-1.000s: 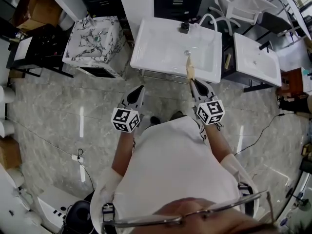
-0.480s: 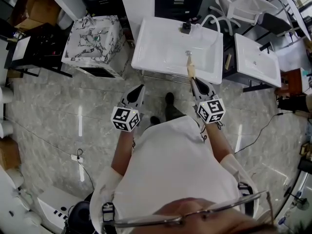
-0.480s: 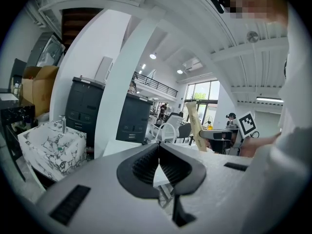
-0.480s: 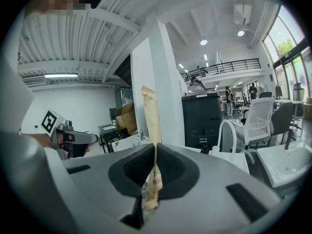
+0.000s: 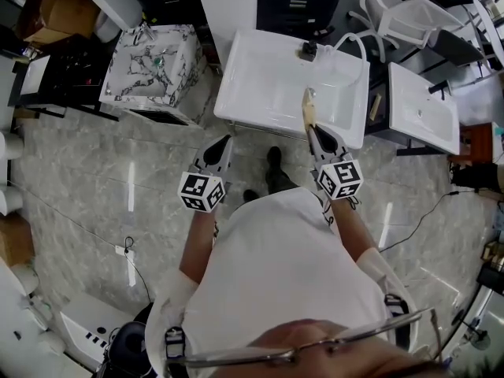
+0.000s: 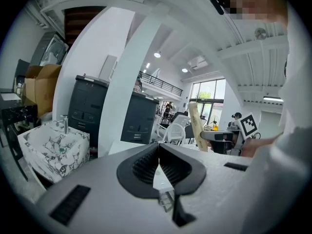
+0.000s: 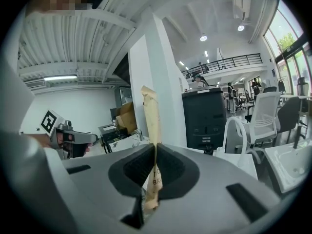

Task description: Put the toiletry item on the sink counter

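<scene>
A slim tan paper-wrapped toiletry item (image 7: 152,126) stands up between the jaws of my right gripper (image 7: 155,151), which is shut on it. In the head view that item (image 5: 309,111) pokes forward from the right gripper (image 5: 316,135) over the front rim of the white sink counter (image 5: 260,93). My left gripper (image 5: 226,143) hangs over the floor just short of the counter's front edge. Its jaws are shut with nothing between them (image 6: 158,159). From the left gripper view the wrapped item (image 6: 197,126) shows upright to the right.
A black faucet (image 5: 308,50) sits at the sink's back edge. A marble-patterned basin (image 5: 152,67) stands to the left, another white basin (image 5: 421,109) to the right. Dark cabinets (image 5: 295,2) and a white pillar (image 5: 224,2) lie behind. A cable (image 5: 413,219) runs across the tiled floor.
The sink counter has drawn slightly nearer in the head view as the person steps forward. Both grippers keep their pose, and the wrapped item now reaches a little further over the counter.
</scene>
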Motion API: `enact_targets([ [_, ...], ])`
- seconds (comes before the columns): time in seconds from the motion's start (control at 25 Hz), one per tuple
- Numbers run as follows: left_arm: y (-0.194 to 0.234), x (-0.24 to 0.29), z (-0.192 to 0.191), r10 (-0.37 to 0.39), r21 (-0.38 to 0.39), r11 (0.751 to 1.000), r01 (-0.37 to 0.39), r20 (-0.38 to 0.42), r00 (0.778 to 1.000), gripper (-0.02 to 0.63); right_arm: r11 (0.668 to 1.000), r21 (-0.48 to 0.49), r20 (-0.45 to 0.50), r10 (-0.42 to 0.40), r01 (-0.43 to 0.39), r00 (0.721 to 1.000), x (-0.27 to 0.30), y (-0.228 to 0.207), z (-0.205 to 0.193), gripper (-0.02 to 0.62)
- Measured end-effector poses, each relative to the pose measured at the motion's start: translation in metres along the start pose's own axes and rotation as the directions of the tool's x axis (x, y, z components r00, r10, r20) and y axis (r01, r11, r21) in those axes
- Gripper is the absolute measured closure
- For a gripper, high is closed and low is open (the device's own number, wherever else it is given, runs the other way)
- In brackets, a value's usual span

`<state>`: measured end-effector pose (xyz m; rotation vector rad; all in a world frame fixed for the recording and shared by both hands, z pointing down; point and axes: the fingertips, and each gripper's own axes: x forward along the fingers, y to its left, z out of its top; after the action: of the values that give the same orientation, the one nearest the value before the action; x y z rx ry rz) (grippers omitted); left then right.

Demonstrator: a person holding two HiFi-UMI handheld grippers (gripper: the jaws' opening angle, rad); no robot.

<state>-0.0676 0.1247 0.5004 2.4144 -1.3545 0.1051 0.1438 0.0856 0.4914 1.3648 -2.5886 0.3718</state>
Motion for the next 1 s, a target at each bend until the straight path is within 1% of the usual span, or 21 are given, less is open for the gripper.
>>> enact_targets([
  [0.32,0.023,0.049,0.011,0.036,-0.014,0.999,-0.037,-0.03,0.999,0.601,1.0,0.003,-0.031,0.03,-0.03,0.999,0.052,-0.042,0.012,0.577],
  [0.52,0.033,0.082,0.02,0.057,-0.001,0.998,-0.057,-0.046,0.997,0.601,0.998,0.004,-0.048,0.066,-0.065,0.997,0.084,-0.068,0.021,0.577],
  [0.68,0.04,0.103,0.027,0.083,-0.006,0.997,-0.083,-0.053,0.995,0.601,0.995,-0.006,-0.065,0.098,-0.098,0.993,0.106,-0.086,0.028,0.577],
  [1.0,0.041,0.154,0.032,0.107,-0.015,0.994,-0.109,-0.069,0.992,0.601,0.989,0.007,-0.099,0.15,-0.15,0.984,0.14,-0.127,0.022,0.577],
])
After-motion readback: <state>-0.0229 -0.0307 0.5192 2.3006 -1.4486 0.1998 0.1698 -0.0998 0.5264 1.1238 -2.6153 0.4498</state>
